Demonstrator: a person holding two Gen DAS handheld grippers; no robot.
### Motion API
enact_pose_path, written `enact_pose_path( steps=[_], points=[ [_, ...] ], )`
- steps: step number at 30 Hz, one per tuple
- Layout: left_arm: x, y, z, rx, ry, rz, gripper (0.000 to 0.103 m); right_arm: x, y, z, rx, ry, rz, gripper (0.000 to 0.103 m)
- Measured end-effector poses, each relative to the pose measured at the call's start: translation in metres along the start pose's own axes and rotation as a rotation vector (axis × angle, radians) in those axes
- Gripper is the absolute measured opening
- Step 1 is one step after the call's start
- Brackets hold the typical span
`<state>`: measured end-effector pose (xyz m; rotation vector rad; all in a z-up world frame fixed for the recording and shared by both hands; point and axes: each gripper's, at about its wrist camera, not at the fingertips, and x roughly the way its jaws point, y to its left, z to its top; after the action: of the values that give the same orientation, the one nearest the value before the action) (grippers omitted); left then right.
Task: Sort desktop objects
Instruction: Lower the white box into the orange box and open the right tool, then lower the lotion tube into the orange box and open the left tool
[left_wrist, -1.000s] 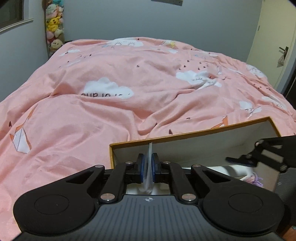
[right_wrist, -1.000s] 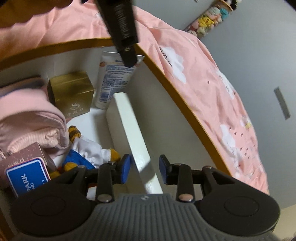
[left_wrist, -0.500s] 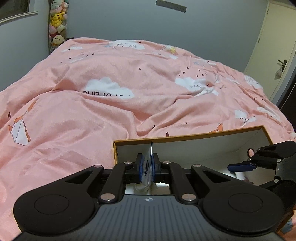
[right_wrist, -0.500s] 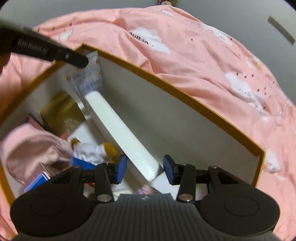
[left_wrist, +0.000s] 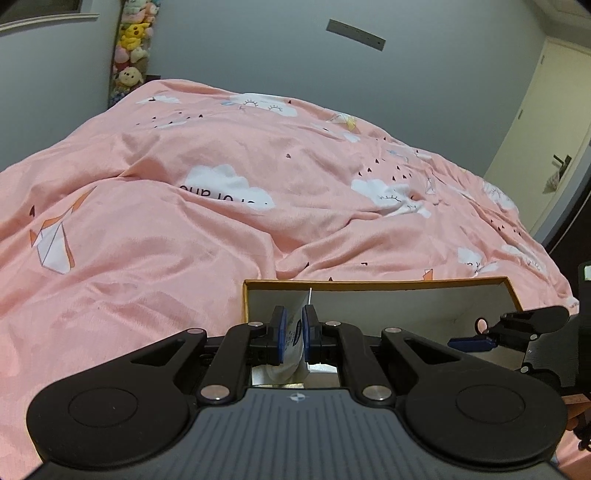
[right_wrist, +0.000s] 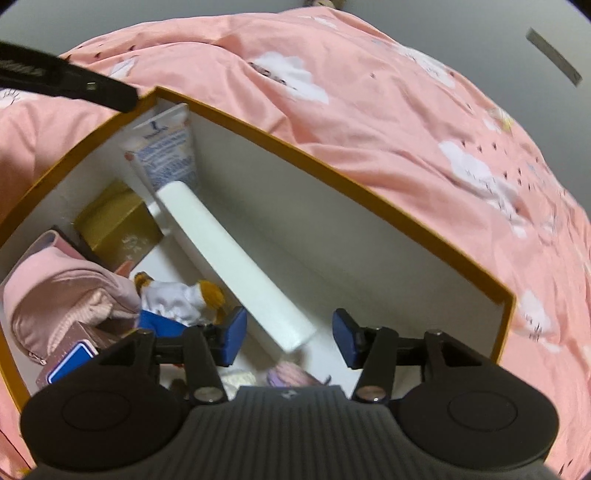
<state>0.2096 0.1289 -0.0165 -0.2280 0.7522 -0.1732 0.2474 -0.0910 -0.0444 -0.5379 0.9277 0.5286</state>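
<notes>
The white tube (right_wrist: 168, 147) with blue print stands on end in the far left corner of the box (right_wrist: 332, 173), a white-walled box with an orange-brown rim that sits on the bed. My left tool (left_wrist: 294, 334) is pinched nearly closed on the tube's flat upper end, and the blue pads press it from both sides. In the right wrist view only a black finger of that tool shows, reaching over the box's corner above the tube. A long white bar (right_wrist: 236, 266) leans inside the box, its upper end against the tube and its lower end down between the fingers of my right tool (right_wrist: 286, 341). The jaws of the right tool have just been opening; they stand wide, the pads clear of the bar, gripping nothing. To the left of the bar lie a gold box (right_wrist: 118, 225), a pink pouch (right_wrist: 62, 295), a small plush figure in white and blue (right_wrist: 173, 299) and a blue card (right_wrist: 72, 363). Something purple (right_wrist: 291, 374) lies on the floor of the box near my right tool. Around the box spreads the pink bed cover (left_wrist: 221, 206) with its white clouds, and stuffed toys (left_wrist: 131, 51) hang in the far corner of the room.
</notes>
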Motion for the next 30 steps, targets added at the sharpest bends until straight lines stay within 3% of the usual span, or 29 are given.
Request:
enact_pose_path(
  steps=[5,7,10,17,21,24,27,30],
  points=[
    [-0.006,0.002,-0.004,-0.022,-0.008,-0.001,0.009,-0.011,-0.002,0.0,0.019,-0.048,0.054,0.05],
    [-0.009,0.001,-0.007,-0.031,-0.01,-0.005,0.009,-0.016,0.001,0.005,0.02,-0.072,0.095,0.041],
    [-0.012,0.001,-0.01,-0.037,-0.009,-0.01,0.009,-0.017,0.007,0.011,-0.014,-0.078,0.132,0.038],
    [-0.014,0.003,-0.013,-0.053,-0.004,-0.013,0.009,-0.006,0.019,0.009,-0.12,-0.072,0.051,0.031],
    [-0.014,0.003,-0.012,-0.052,-0.003,-0.011,0.009,-0.004,0.014,0.015,-0.104,-0.102,-0.01,0.018],
    [-0.013,0.004,-0.013,-0.055,0.001,-0.009,0.009,0.001,0.013,0.018,-0.114,-0.104,-0.065,0.018],
    [-0.012,0.006,-0.014,-0.06,0.005,-0.006,0.009,-0.003,0.011,0.017,-0.09,-0.103,-0.067,0.019],
    [-0.009,0.007,-0.015,-0.063,0.01,-0.008,0.009,-0.004,0.007,0.015,-0.041,-0.08,-0.07,0.039]
  ],
)
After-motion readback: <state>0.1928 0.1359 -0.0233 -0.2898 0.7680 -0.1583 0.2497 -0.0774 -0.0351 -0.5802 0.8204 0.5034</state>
